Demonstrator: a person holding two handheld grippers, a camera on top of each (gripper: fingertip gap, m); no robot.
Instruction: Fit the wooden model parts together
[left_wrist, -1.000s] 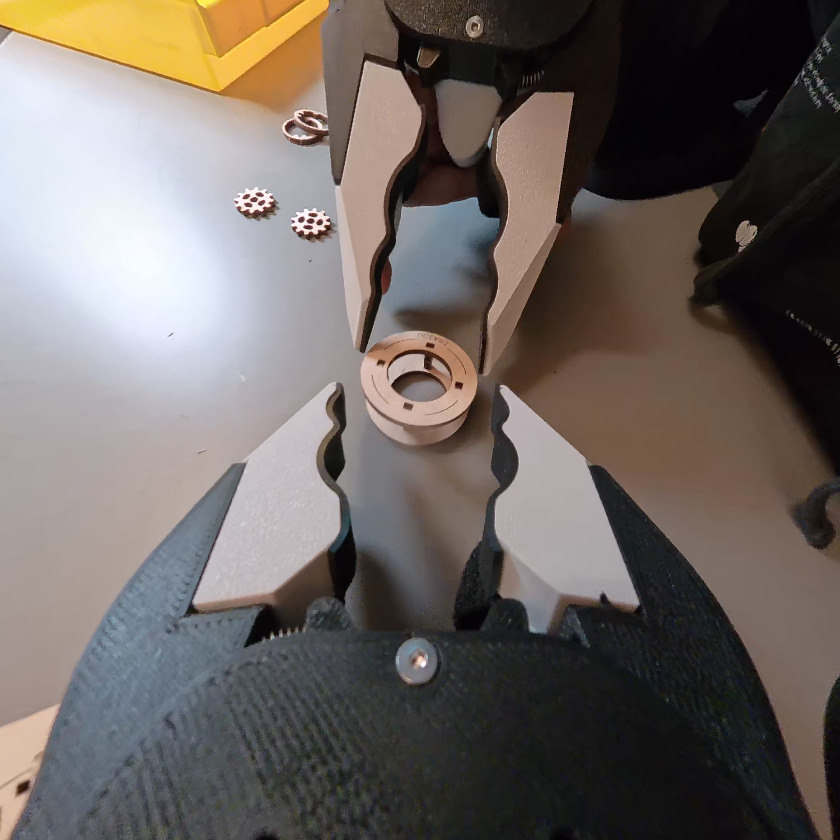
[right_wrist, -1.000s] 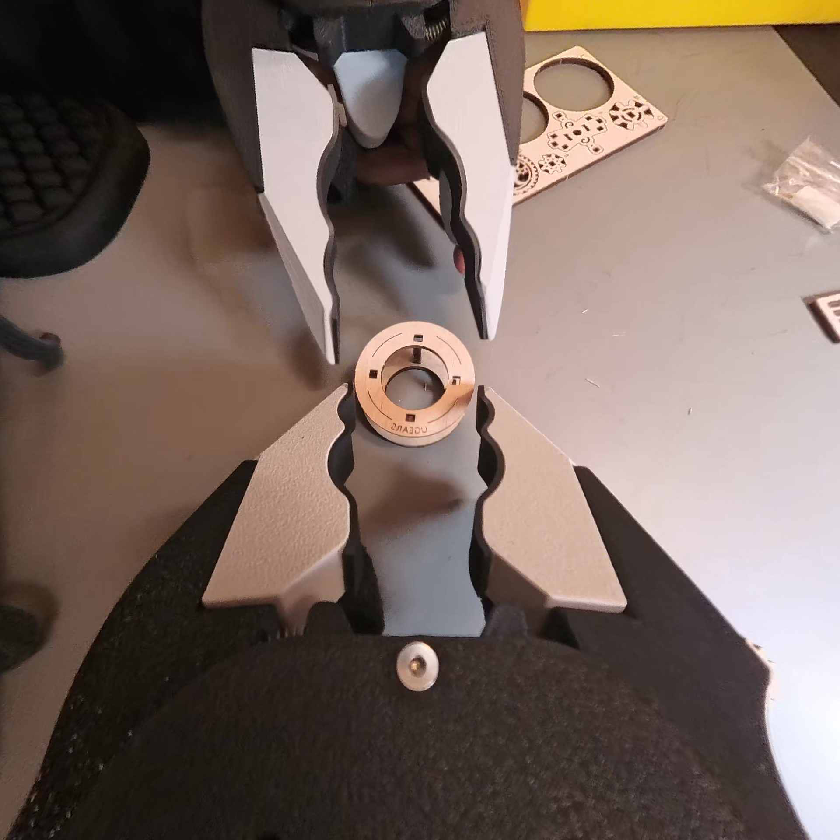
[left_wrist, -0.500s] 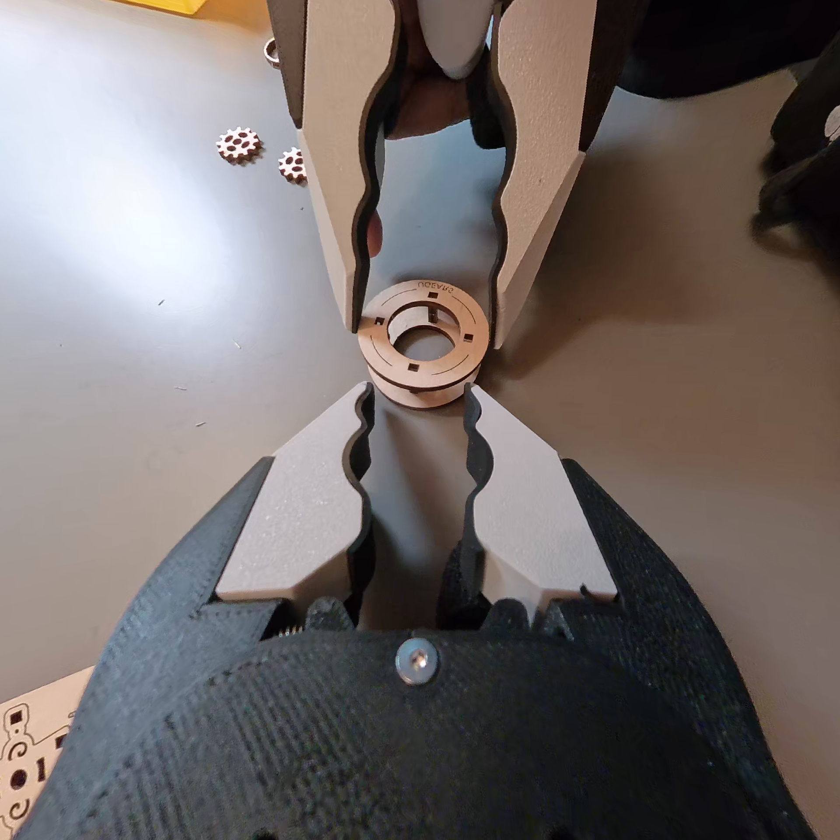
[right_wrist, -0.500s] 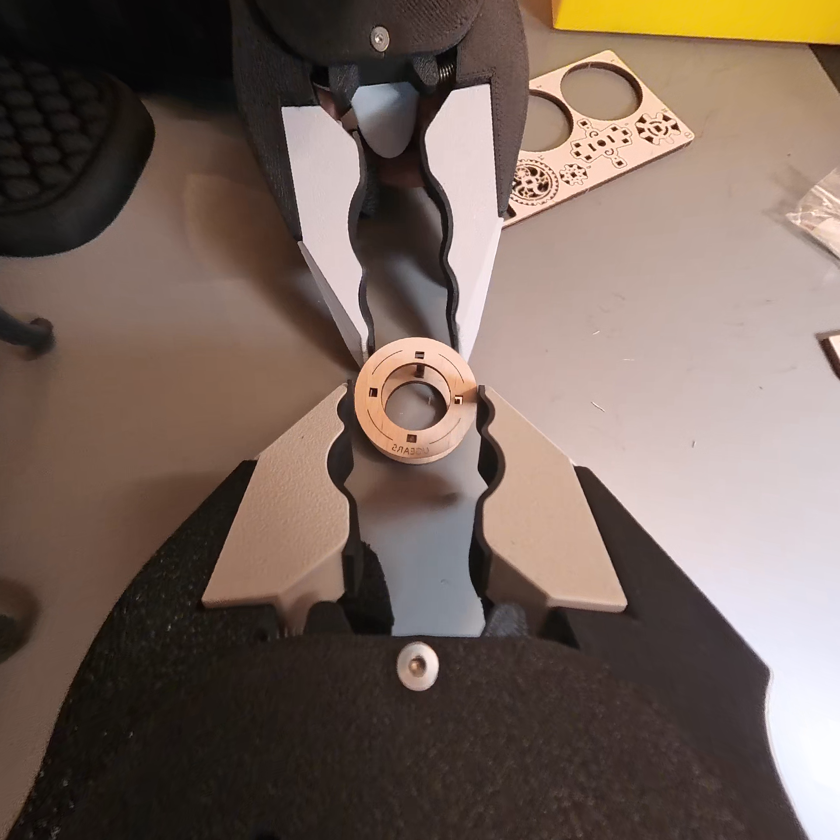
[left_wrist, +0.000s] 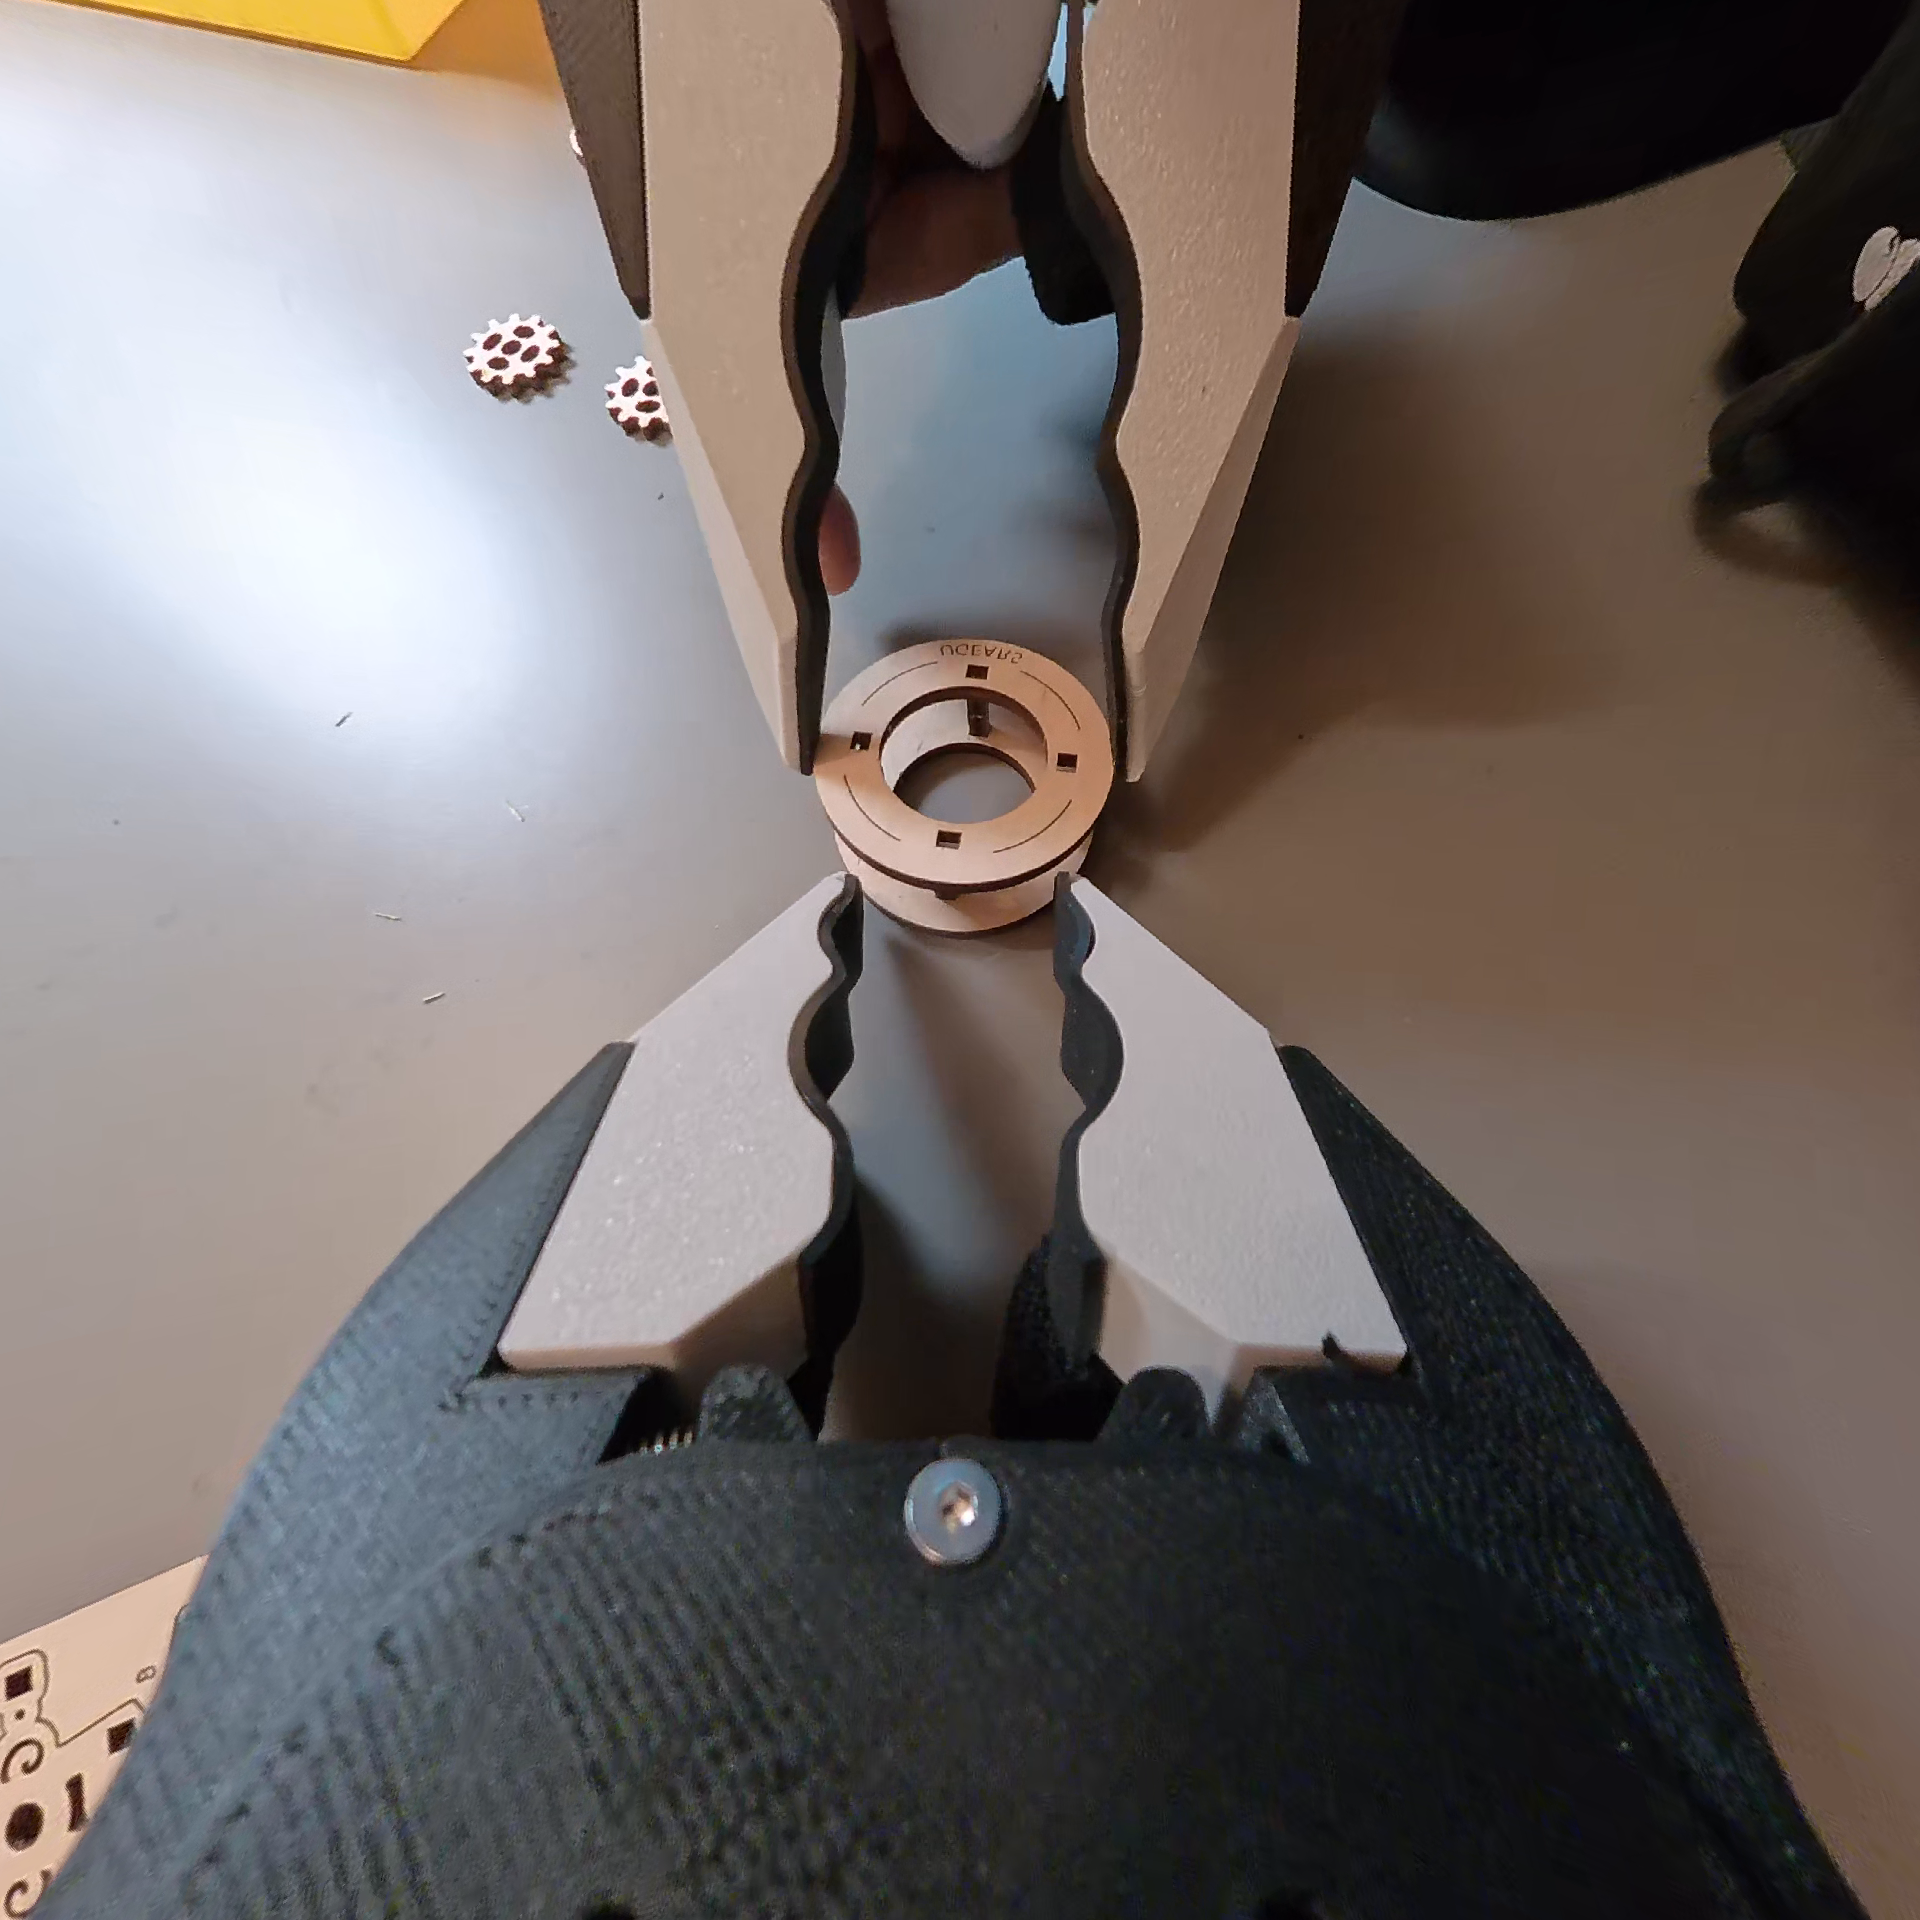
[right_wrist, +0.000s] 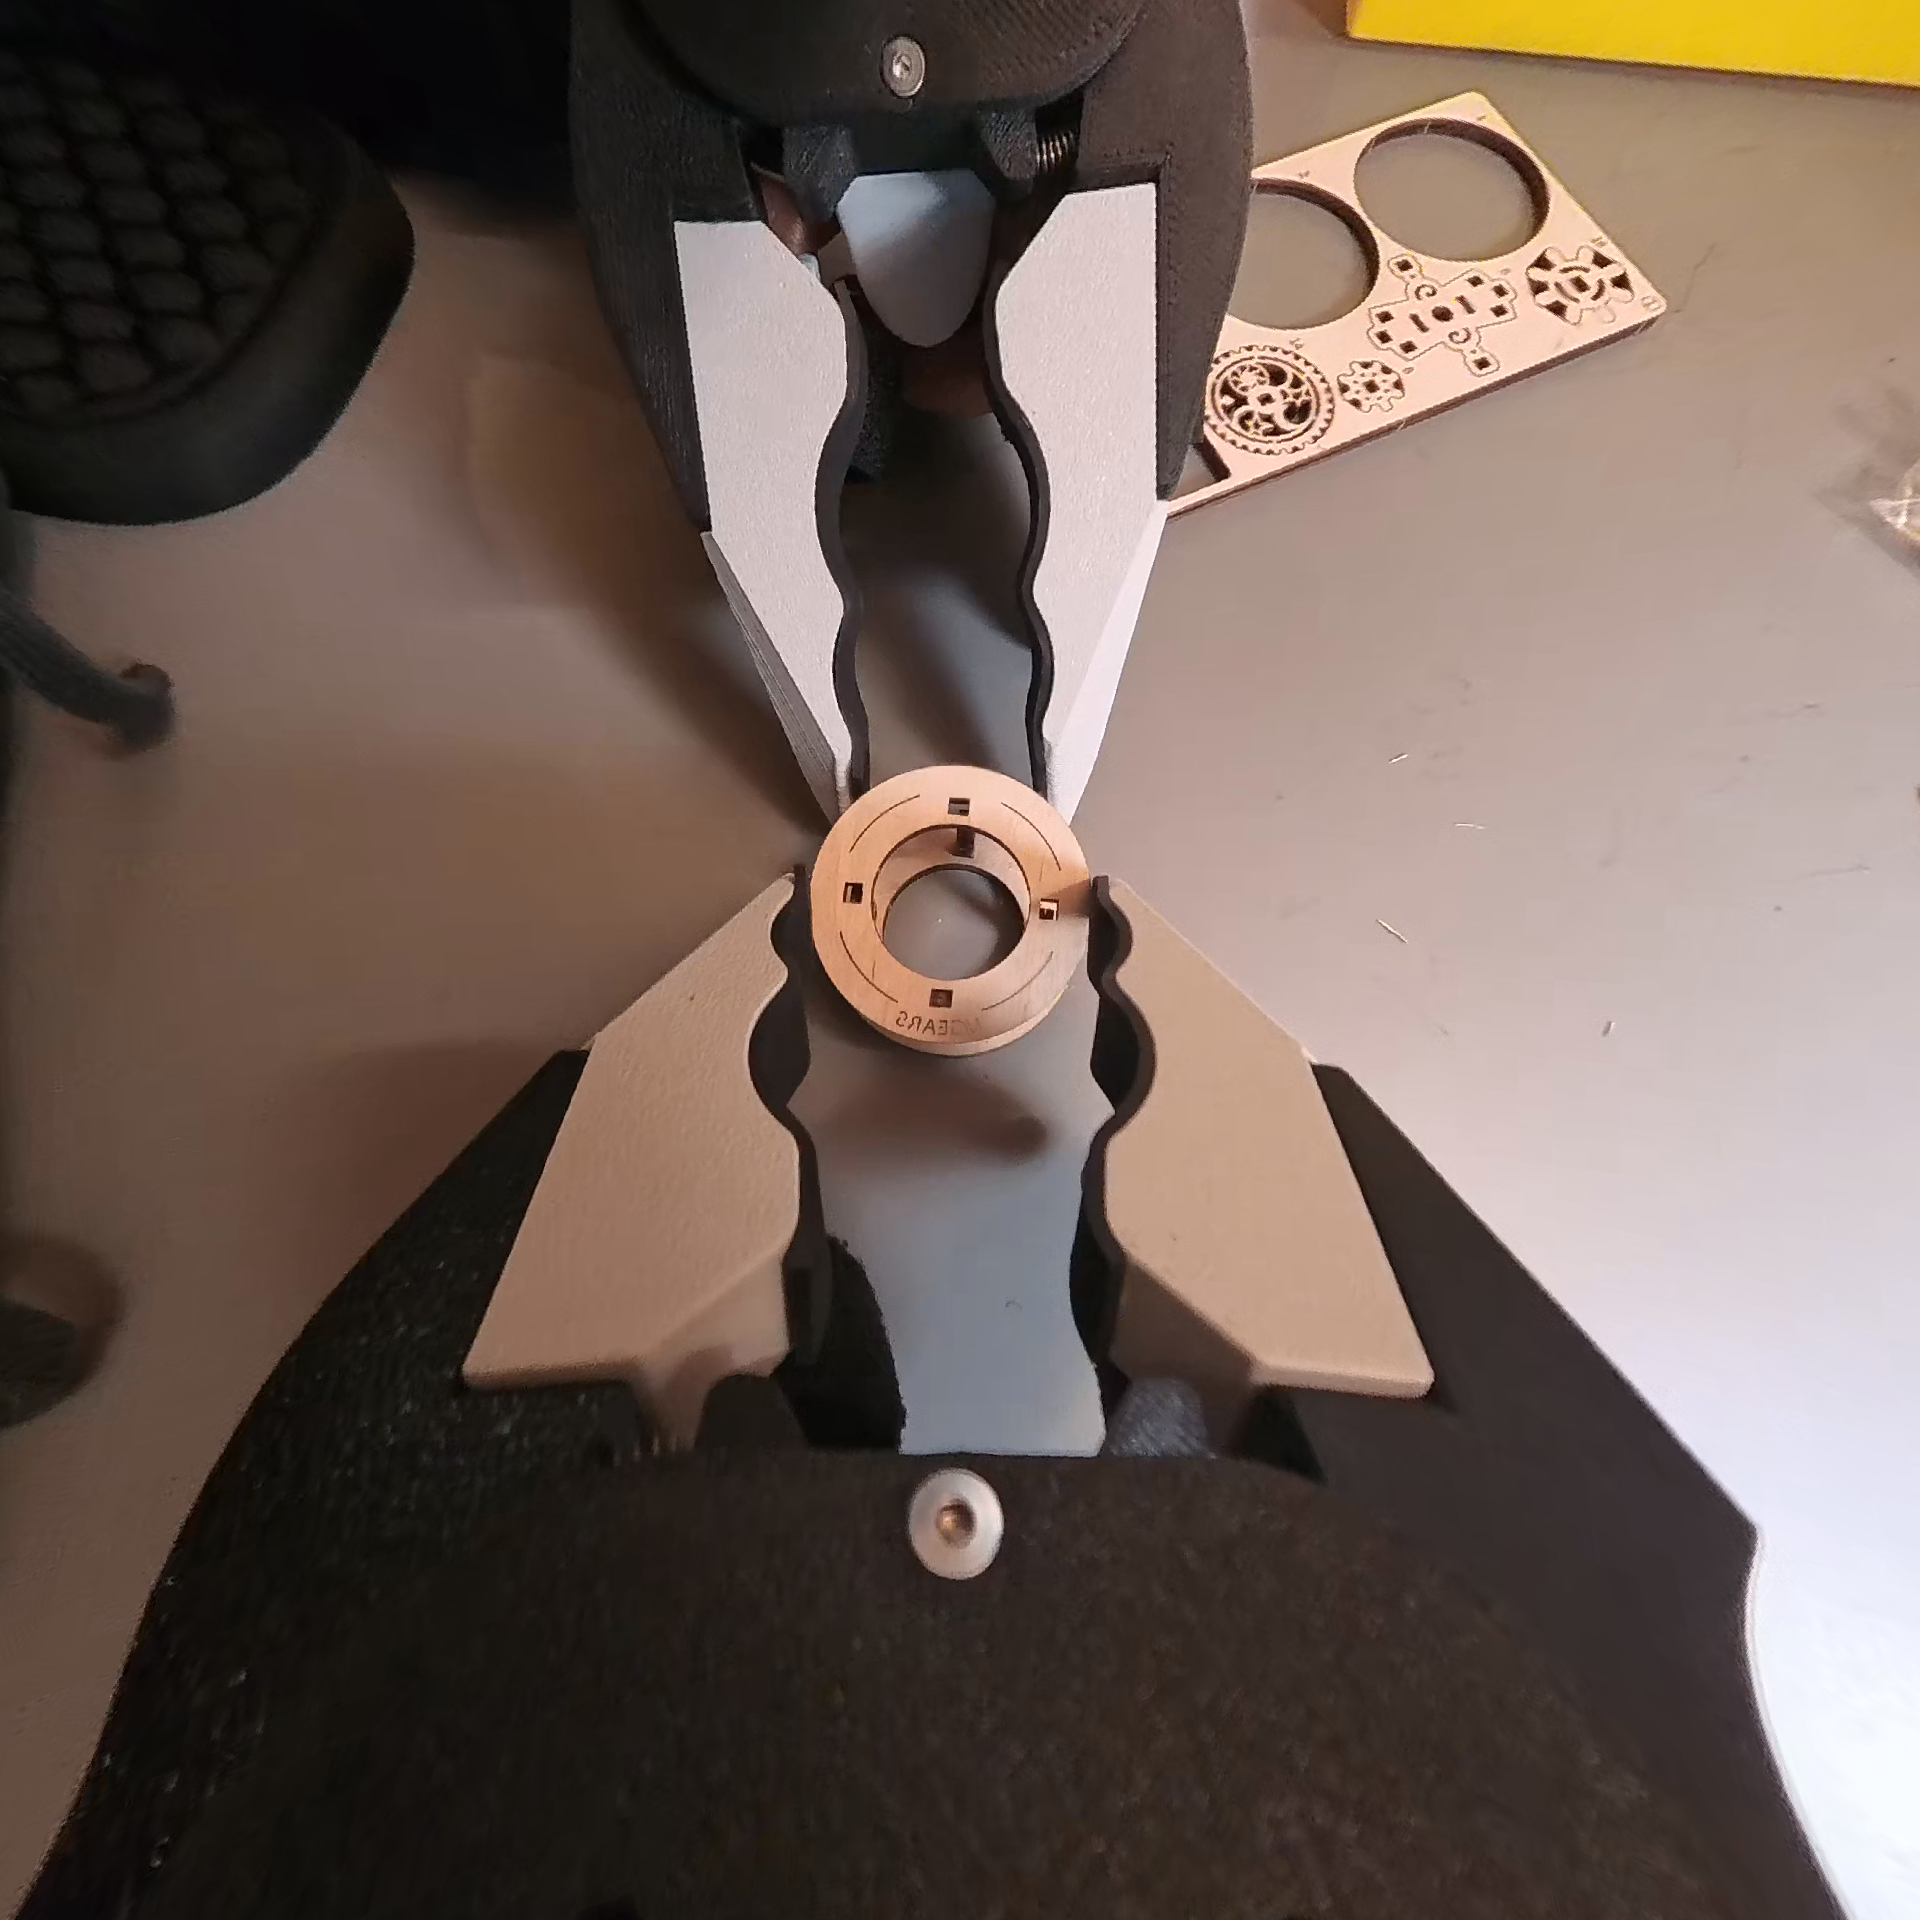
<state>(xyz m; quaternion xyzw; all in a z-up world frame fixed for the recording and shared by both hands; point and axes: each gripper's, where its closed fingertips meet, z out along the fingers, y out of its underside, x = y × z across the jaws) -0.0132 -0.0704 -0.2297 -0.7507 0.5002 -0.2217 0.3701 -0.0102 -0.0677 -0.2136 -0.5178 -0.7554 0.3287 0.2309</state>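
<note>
Here, wooden ring (left_wrist: 964, 788) between right fingers (left_wrist: 1158, 665)

The left claw (left_wrist: 954, 894) has narrowed and moved in, its tips now at the wooden ring's (left_wrist: 964, 792) near edge. The right claw (right_wrist: 943, 883) has come forward from the opposite side, and now brackets the ring.

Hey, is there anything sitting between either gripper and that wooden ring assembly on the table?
Nothing visible. The wooden ring assembly lies on bare table, with the left gripper at its near edge and the right gripper straddling its far side. The loose gears lie well off to one side.
</note>
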